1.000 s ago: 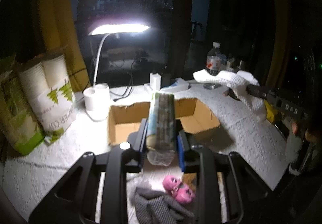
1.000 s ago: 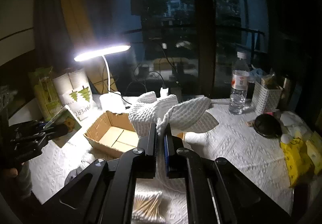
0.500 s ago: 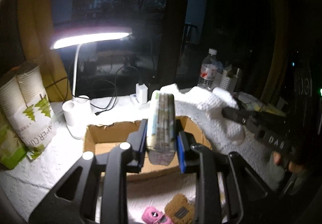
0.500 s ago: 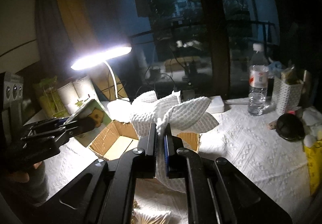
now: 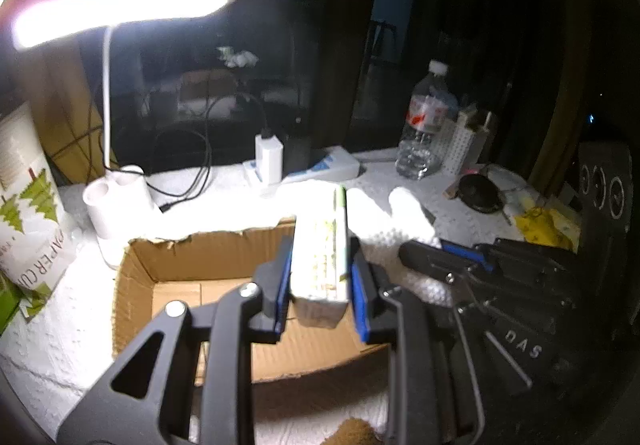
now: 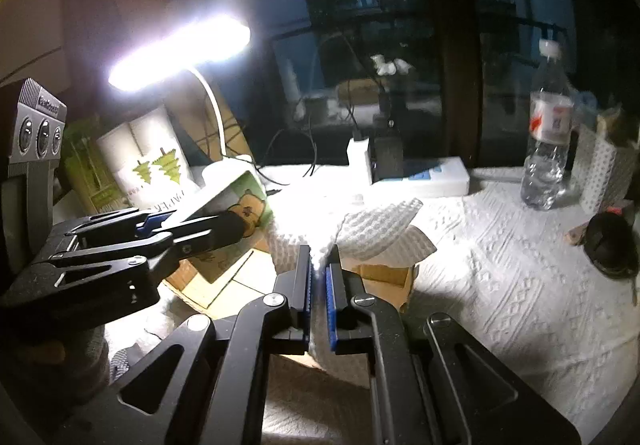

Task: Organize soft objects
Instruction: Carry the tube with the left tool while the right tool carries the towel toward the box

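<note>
My left gripper [image 5: 320,269] is shut on a flat tissue pack [image 5: 322,257] with a bear print and holds it over the open cardboard box [image 5: 168,257]. In the right wrist view the pack [image 6: 240,209] hangs over the box [image 6: 224,285] in the left gripper [image 6: 232,225]. My right gripper [image 6: 319,269] is shut on a white waffle-weave cloth [image 6: 380,233], held above the box's right side. The cloth [image 5: 396,217] and right gripper [image 5: 416,253] show right of the pack in the left wrist view.
A lit desk lamp [image 5: 120,5] stands behind the box beside a paper-cup pack [image 5: 24,197]. A power strip with charger [image 5: 288,165] and a water bottle [image 5: 424,129] stand at the back. A dark round object [image 6: 612,245] and a yellow packet [image 5: 548,225] lie at the right.
Both grippers moved forward and down toward the box with their loads. The pack and the cloth now hang over the box, close together. The pink and brown items have dropped out of view.
</note>
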The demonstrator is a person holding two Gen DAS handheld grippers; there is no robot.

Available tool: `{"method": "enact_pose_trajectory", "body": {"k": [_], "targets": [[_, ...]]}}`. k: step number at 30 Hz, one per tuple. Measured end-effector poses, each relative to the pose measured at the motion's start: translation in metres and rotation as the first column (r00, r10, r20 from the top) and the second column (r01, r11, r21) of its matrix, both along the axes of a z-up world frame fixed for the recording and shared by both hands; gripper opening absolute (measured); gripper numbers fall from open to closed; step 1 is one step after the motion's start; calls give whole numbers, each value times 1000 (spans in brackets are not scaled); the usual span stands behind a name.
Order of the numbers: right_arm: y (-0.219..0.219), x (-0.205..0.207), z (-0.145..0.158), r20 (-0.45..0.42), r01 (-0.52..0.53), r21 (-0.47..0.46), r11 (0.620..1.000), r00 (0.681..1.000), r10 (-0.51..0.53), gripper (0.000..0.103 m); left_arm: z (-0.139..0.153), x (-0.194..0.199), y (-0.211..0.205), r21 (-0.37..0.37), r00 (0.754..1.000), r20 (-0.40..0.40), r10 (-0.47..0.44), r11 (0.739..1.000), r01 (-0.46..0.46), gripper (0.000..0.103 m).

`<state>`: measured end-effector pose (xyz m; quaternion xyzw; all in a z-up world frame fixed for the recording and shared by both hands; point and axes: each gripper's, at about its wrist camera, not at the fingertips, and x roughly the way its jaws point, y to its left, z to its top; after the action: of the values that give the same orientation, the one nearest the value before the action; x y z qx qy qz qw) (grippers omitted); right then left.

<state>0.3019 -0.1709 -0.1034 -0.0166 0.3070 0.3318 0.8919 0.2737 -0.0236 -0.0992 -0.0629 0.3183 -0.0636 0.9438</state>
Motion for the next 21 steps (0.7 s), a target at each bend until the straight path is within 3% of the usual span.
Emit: {"method": "enact_pose_trajectory", "body": {"k": [5, 15, 17, 19, 21], "targets": [[4, 11, -18, -36, -4, -25, 1000, 999, 3, 6, -22, 21, 2, -59, 997, -83, 2, 998, -6, 26], [-3, 24, -33, -127, -9, -6, 1000, 992, 8, 8, -56, 41, -6, -59, 983, -183, 4, 998, -15, 26], [-4, 23, -30, -123, -18, 3, 1000, 992, 19, 14, -61, 44, -7, -59, 980, -200, -2, 998, -11, 26], [-5, 21, -26, -114, -12, 8, 1000, 993, 13, 40, -65, 48, -10, -52, 976, -218, -9, 999, -3, 26], [-10, 20, -21, -98, 3, 26, 1000, 995, 0, 43, -66, 50, -11, -46, 974, -225, -12, 999, 2, 26]]}}
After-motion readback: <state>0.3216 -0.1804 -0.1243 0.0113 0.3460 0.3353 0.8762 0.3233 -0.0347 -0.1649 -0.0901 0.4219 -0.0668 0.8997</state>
